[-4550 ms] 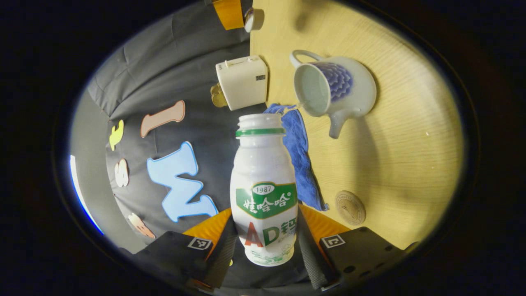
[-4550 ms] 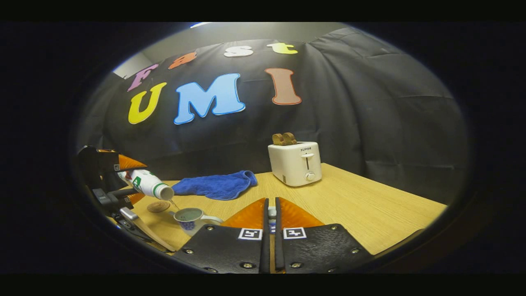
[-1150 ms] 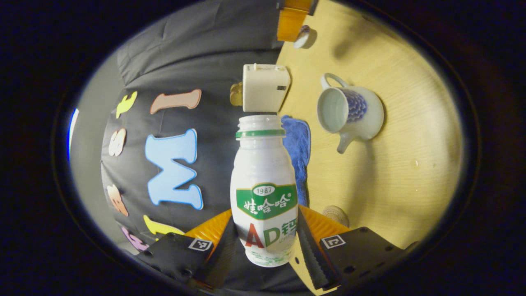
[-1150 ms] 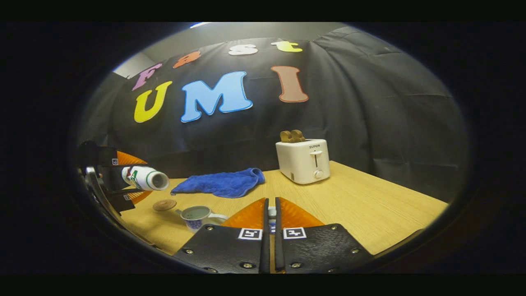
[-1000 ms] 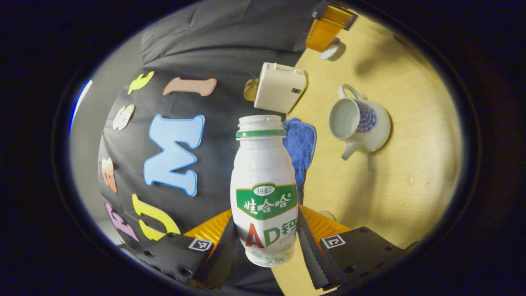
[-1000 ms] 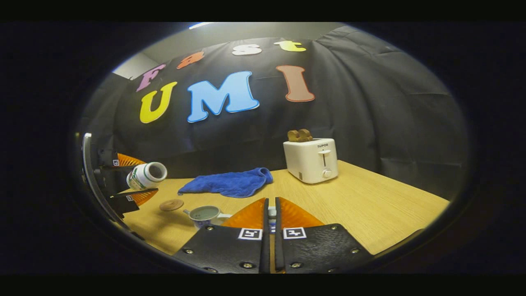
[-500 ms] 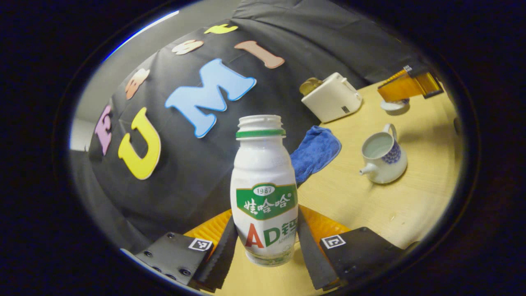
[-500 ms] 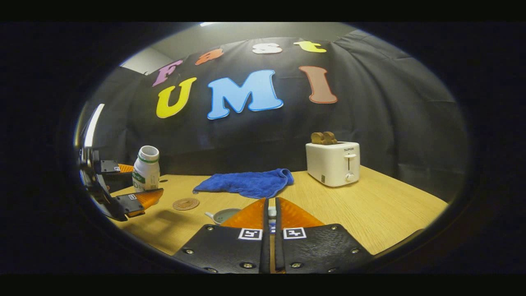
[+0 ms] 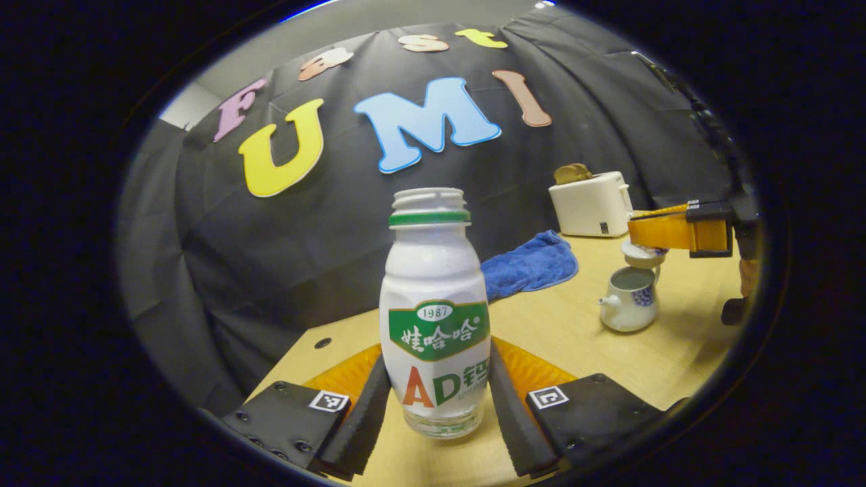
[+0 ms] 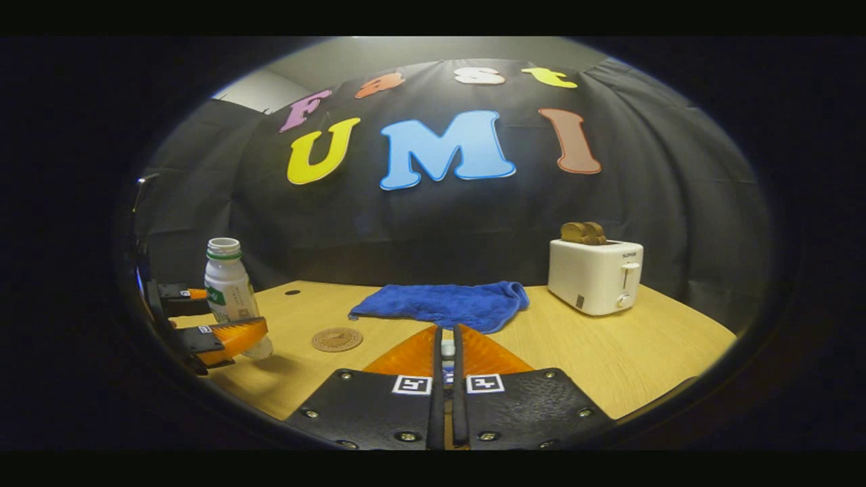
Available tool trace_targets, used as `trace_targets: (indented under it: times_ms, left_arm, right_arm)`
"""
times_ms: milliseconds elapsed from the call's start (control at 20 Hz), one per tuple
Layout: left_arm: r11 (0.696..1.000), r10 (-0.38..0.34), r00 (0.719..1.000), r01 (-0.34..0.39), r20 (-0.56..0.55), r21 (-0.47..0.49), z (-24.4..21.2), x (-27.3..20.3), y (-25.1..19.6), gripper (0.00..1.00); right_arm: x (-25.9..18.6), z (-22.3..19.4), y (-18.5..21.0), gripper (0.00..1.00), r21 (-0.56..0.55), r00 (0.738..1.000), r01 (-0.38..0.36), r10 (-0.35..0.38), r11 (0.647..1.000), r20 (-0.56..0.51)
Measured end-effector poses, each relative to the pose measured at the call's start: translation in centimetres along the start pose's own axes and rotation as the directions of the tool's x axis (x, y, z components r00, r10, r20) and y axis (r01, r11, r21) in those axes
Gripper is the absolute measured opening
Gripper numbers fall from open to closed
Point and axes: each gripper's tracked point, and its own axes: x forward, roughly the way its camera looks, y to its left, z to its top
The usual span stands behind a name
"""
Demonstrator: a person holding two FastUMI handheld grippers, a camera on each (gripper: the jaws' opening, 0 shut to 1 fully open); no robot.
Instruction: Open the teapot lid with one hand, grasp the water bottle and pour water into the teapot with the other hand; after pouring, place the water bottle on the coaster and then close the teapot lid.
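Left gripper (image 9: 438, 406) first, in the left gripper view: its two fingers (image 9: 369, 412) press on either side of the water bottle (image 9: 435, 311), which stands upright, capless, with a green ring under the neck; the bottle's base is low over the wooden table (image 9: 561, 331), and whether it touches I cannot tell; off to the right the white teapot (image 9: 629, 299) with a blue pattern sits open on the table, spout pointing left; just above it the right gripper (image 9: 666, 233) holds the teapot lid (image 9: 643, 253), close over the opening; behind lie a blue cloth (image 9: 531, 265) and a white toaster (image 9: 590, 203) with toast in its slots

Right gripper view: the right gripper (image 10: 444, 352) has its fingers nearly together, pinched on a small white knob (image 10: 446, 348) between them, so it looks clamped on the lid; at the far left the left gripper (image 10: 203, 318) grips the water bottle (image 10: 226, 287), upright; the round coaster (image 10: 337, 339) lies on the table (image 10: 609, 352) just to the right of the bottle, apart from it; the blue cloth (image 10: 446, 304) lies beyond, the toaster (image 10: 595, 274) to the right
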Motion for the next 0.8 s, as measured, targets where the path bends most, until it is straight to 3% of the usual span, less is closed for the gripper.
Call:
trace_targets:
  times_ms: [150, 200, 300, 500, 550, 650, 750, 800]
  left_arm:
    - [0.999, 0.005, 1.0, -0.004, 0.011, -0.048, -0.2, 0.0, 0.2, 0.87]
    - [0.998, 0.004, 1.0, -0.003, 0.012, -0.058, -0.2, 0.0, 0.1, 0.87]
    - [0.997, 0.008, 1.0, -0.007, 0.012, -0.071, -0.5, 0.3, 0.2, 0.87]
    - [0.995, 0.002, 1.0, -0.001, 0.009, -0.098, -0.8, 0.4, 0.1, 0.87]
    - [0.995, 0.0, 1.0, 0.0, 0.007, -0.1, -0.8, 0.4, 0.1, 0.87]
    - [0.995, 0.0, 1.0, 0.0, 0.005, -0.102, -0.9, 0.4, 0.2, 0.81]
    - [0.994, -0.002, 1.0, 0.003, 0.009, -0.107, -0.8, 0.4, 0.1, 0.81]
    - [0.994, -0.004, 1.0, 0.005, 0.01, -0.108, -0.8, 0.4, 0.1, 0.81]
  right_arm:
    - [0.7, -0.8, 0.8, 0.05, -0.004, 1.0, -0.009, 0.009, 1.0, -0.017]
    - [0.9, -0.9, 0.8, 0.0, -0.005, 1.0, -0.002, 0.002, 1.0, -0.021]
    - [1.1, -1.1, 0.7, 0.05, -0.01, 1.0, 0.006, -0.007, 1.0, -0.022]
    - [1.3, -1.5, 0.5, 0.05, -0.021, 0.999, 0.019, -0.02, 1.0, -0.033]
    - [1.4, -1.7, 0.4, 0.0, -0.019, 0.999, 0.02, -0.021, 1.0, -0.036]
    - [1.5, -1.8, 0.4, 0.05, -0.02, 0.999, 0.025, -0.026, 0.999, -0.04]
    - [1.5, -1.8, 0.3, 0.0, -0.021, 0.999, 0.027, -0.028, 0.999, -0.039]
    - [1.6, -1.9, 0.2, 0.05, -0.02, 0.999, 0.028, -0.029, 0.999, -0.04]
